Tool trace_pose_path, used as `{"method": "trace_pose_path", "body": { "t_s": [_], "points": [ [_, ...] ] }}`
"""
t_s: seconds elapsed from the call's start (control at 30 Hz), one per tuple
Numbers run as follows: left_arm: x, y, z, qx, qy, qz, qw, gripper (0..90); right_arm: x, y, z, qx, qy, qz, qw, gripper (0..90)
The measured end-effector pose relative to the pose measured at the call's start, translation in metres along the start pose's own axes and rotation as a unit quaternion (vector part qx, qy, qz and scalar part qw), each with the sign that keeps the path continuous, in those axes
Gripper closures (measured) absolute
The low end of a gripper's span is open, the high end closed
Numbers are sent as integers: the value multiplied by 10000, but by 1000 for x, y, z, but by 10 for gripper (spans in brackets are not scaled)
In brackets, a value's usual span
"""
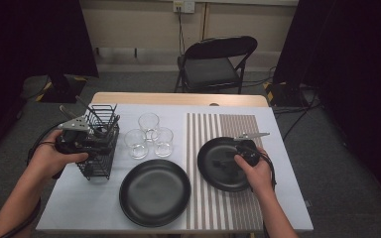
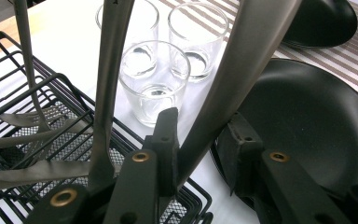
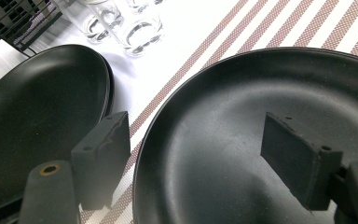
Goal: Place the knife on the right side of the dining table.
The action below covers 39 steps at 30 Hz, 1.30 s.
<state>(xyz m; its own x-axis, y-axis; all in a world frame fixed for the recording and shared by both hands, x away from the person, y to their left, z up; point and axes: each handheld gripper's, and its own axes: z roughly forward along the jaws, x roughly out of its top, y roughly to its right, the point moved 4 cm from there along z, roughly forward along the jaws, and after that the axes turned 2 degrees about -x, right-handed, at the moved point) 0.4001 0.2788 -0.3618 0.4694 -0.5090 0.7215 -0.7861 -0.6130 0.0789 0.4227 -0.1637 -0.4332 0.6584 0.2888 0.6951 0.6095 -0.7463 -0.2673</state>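
- My left claw [image 2: 200, 154] is at the wire basket [image 1: 99, 148] on the left of the tabletop [image 1: 79, 208]. A grey handle [image 2: 242, 70] stands between its jaws, touching one pad. I can't tell if it is squeezed.
- I think I want to lift it out.
- My right claw [image 3: 200, 163] is wide apart and empty over the right black plate [image 3: 223, 102], waiting there.

Three glasses [image 1: 149, 135], two black plates [image 1: 155, 192] — one wire cutlery basket [image 1: 99, 148].
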Motion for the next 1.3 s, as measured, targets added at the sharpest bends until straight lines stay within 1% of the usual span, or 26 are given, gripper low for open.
{"method": "trace_pose_path", "body": {
  "t_s": [0.07, 0.2, 0.37, 0.4, 0.47, 0.6, 0.63, 0.8, 0.87, 0.9, 1.03, 1.3],
  "points": [
    [1, 1, 1, -8, 17, 30, 10000, 696, 0, 0, 0, -4, 2, -6, 10000, 230],
    [1, 0, 1, -16, -59, 94, 9999, 699, 0, 0, -1, 3, 5, -4, 10000, 230],
    [1, 0, 2, -21, -100, 59, 9999, 695, 0, 0, -1, -3, 14, 3, 10000, 230],
    [1, 0, 1, 3, -149, 88, 9998, 695, 0, 0, -1, -2, 8, -2, 10000, 230],
    [0, -1, 2, -22, -162, 92, 9998, 689, 0, 0, -1, 5, -7, 3, 10000, 230],
    [-2, -2, 3, -28, -159, 35, 9999, 687, 0, 0, -1, 4, 19, 6, 10000, 230],
    [-4, -3, 4, -33, -228, 42, 9997, 687, 0, 0, -1, 9, 8, -6, 10000, 230],
    [-4, -4, 5, -38, -194, 8, 9998, 693, 0, 0, -1, 22, -1, 14, 10000, 230],
    [-4, -4, 4, -44, -230, 39, 9997, 695, 0, 0, -1, 30, 4, 17, 10000, 230],
    [-4, -4, 4, 5, -259, 14, 9997, 697, 0, 0, -1, 21, 15, 13, 10000, 230],
    [-3, -3, 5, 38, -258, 63, 9996, 703, 0, 0, -1, 18, 31, 21, 10000, 230],
    [-2, -4, 4, 114, -214, 38, 9997, 711, 0, 1, -2, 7, 42, 36, 10000, 230]
  ]
}}
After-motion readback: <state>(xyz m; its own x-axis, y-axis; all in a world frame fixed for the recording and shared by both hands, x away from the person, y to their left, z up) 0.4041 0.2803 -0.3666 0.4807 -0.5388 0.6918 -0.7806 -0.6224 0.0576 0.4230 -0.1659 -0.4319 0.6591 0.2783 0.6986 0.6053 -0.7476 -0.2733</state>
